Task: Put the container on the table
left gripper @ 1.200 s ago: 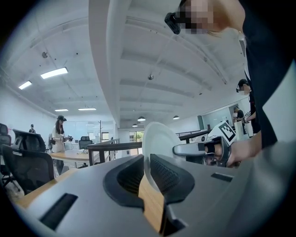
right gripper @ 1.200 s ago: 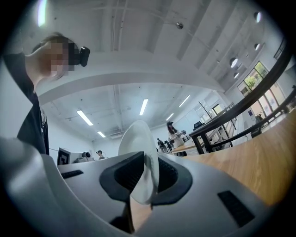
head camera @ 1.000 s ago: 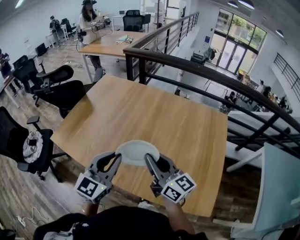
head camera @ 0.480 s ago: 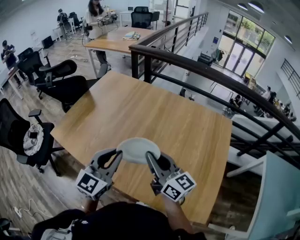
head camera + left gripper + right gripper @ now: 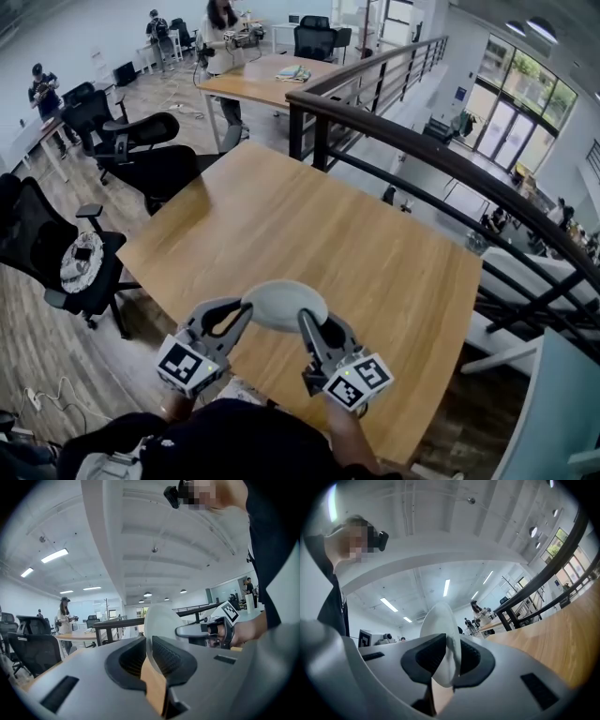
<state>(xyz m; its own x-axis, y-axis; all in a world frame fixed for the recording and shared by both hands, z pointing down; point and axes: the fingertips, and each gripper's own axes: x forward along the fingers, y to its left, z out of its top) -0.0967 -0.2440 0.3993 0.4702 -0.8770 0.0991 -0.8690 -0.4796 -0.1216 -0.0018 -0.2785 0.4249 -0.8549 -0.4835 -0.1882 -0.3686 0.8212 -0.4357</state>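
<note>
Both left gripper and right gripper clamp white container, above near edge of desk, black chairs off left edge, railing beyond.

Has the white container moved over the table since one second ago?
Yes, slightly. The container now lies a little farther in from the near edge of the table, though the camera shifted too.

White, round and shallow, the container is roughly level over the worktop's near edge, its rim pinched between left gripper and right gripper.
</note>
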